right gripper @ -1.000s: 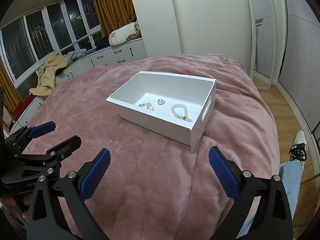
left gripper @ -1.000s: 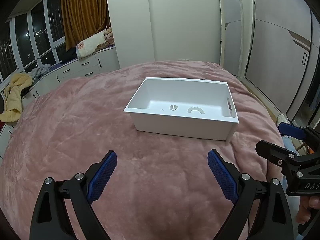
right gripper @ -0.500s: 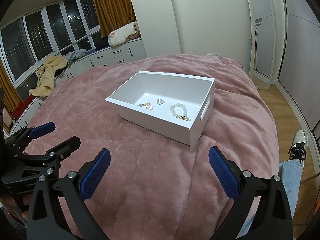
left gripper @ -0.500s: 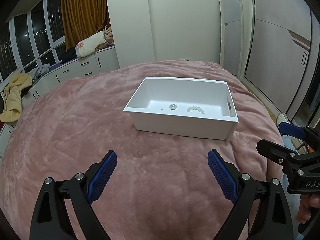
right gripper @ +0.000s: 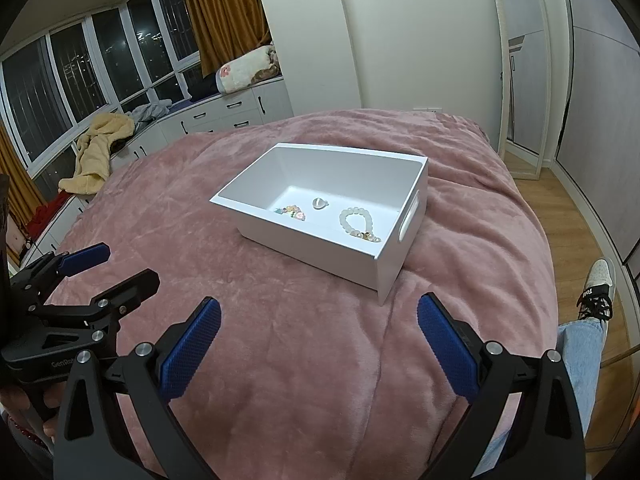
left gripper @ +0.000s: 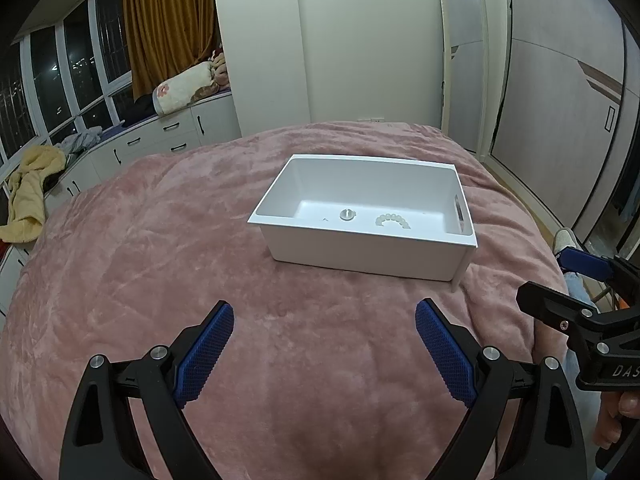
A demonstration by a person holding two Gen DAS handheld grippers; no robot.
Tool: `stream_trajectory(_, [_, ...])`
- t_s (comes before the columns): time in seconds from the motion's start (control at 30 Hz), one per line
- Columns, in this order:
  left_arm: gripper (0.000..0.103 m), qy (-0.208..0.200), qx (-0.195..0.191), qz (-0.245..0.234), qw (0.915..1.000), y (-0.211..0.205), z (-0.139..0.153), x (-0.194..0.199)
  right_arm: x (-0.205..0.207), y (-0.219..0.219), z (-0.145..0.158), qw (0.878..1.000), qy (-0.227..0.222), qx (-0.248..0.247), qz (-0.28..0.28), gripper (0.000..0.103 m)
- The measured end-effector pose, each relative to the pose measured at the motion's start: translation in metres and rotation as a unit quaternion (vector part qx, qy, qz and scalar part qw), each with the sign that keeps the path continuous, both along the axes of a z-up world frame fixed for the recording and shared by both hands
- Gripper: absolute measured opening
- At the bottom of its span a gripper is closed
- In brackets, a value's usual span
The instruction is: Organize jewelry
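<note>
Beyond both spread hand-held grippers (right gripper: 319, 340): white bin (right gripper: 396, 258) holding bead bracelet (right gripper: 357, 222).

You have a smooth, matt white plastic box (right gripper: 394, 270) resting on the bed's plush pink blanket (right gripper: 280, 360). Your claws' pads (left gripper: 206, 350) are blue, knurled rubber on matt black plastic arms; the bracelet (right gripper: 356, 220) is of glossy pale beads.

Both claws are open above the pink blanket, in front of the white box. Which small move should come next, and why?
Probably advance the right claw toward the white rectangular plastic box, aiming at the white bead bracelet. Both it and the left claw hold nothing, and the bracelet lies nearest the box's right wall.
</note>
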State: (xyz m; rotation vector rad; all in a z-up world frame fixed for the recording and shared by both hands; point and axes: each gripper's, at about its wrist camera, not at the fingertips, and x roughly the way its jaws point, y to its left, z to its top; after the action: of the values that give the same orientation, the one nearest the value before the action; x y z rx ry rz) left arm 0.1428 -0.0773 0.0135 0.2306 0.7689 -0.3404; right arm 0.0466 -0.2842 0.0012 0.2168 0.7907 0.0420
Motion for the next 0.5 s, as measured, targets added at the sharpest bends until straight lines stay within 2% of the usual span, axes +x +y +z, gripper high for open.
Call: stream_trajectory(0.5, [0.093, -0.005, 0.003, 0.000, 1.0000, -0.0015, 0.0005, -0.0023, -0.0039, -0.0041, 0.0030, 1.000, -0.005, 0.002, 0.001, 0.097])
